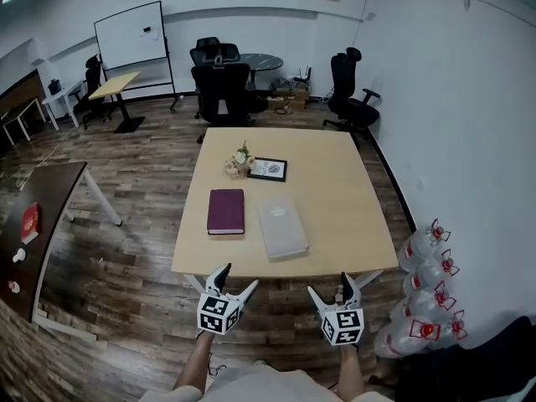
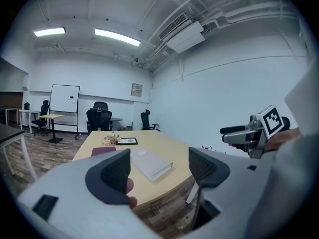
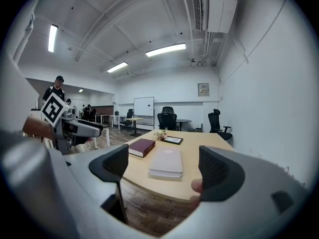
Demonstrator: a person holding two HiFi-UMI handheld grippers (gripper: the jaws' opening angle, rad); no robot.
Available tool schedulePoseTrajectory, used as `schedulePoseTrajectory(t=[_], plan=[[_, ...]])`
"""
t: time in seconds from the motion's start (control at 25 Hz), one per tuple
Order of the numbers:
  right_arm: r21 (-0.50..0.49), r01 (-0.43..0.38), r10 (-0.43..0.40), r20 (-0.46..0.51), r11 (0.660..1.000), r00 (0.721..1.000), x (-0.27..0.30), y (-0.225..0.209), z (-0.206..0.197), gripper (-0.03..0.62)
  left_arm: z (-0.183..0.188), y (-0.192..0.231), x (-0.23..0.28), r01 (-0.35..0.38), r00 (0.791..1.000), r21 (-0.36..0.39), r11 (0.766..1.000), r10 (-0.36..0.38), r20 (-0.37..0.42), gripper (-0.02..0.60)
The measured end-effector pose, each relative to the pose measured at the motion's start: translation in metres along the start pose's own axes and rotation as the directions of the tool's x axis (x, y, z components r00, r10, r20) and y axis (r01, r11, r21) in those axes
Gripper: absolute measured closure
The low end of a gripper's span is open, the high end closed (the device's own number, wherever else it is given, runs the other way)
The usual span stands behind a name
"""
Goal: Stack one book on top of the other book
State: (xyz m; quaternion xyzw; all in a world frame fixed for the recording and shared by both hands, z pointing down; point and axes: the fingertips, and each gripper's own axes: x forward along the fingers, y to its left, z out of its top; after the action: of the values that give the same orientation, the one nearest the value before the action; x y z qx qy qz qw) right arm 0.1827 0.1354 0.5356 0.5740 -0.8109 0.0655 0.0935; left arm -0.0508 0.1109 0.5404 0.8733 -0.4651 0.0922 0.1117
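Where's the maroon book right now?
In the head view the maroon book lies flat on the table, left of the grey book with a gap between them, on the near side of the flowers.

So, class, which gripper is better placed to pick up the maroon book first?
Left, probably. The maroon book lies straight ahead of the left gripper, whose jaws are apart. The right gripper, also open, would have to reach across the grey book.

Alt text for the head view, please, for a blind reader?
A maroon book and a grey book lie side by side on a wooden table; the left gripper and right gripper hover open before its near edge.
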Motion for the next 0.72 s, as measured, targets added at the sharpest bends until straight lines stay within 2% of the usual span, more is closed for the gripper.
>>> schedulePoseTrajectory(t=[0.72], plan=[[0.0,-0.009,0.009,-0.038,1.0,0.999,0.06,-0.015,-0.006,0.163,0.002,0.036,0.055,0.009,1.0,-0.008,1.0,-0.009,-0.027,0.215]])
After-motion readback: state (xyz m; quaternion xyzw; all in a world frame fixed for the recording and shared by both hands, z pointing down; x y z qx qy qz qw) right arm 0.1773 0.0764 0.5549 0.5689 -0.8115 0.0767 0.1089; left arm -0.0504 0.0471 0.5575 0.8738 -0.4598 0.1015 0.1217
